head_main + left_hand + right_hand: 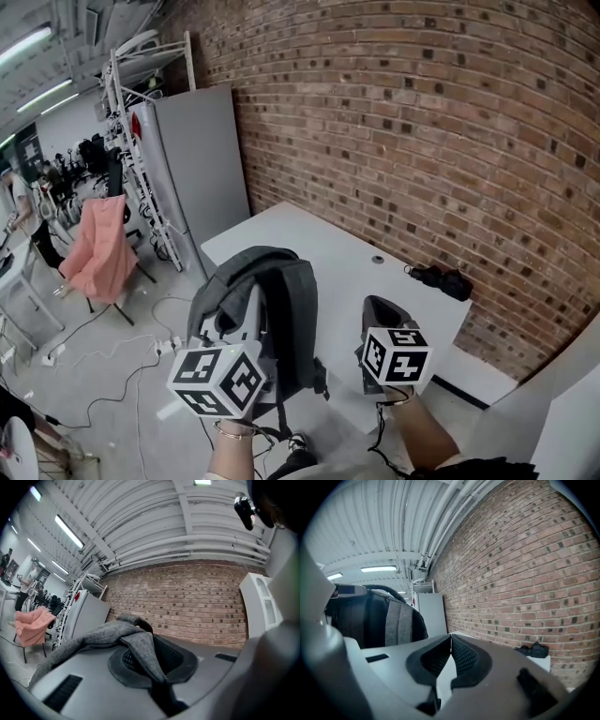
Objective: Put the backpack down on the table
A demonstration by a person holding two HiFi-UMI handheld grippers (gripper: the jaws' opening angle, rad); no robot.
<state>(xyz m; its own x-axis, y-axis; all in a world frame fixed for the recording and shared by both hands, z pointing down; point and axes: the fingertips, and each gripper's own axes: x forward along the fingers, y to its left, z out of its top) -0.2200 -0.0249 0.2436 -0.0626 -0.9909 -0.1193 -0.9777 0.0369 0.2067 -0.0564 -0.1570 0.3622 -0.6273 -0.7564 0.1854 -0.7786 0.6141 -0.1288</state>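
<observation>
A person is carrying a grey backpack (281, 300) toward a white table (328, 239) set against a brick wall (422, 131). The left gripper (150, 644) is clamping a heathered grey strap (93, 641). The right gripper (451, 641) is riding alongside with its pads pressed together and nothing between them.

Only the head view is showing the whole picture. The backpack is hanging upright in the air in front of the table's near edge, not resting on it, with both marker cubes low in the frame. That view is also taking in a small black item (442, 279) lying near the wall side of the tabletop, a tall grey cabinet (202, 159), a pink cloth (98, 248) draped over a chair and a person (19, 211) standing far off at the left.

Only the left gripper view is showing the grip itself, the strap running between the dark pads and away to the left. The right gripper view is catching the backpack just to its left.

The backpack is looking dark grey, with a rounded top carrying a loop handle, black panels and a lighter grey band down one side.
</observation>
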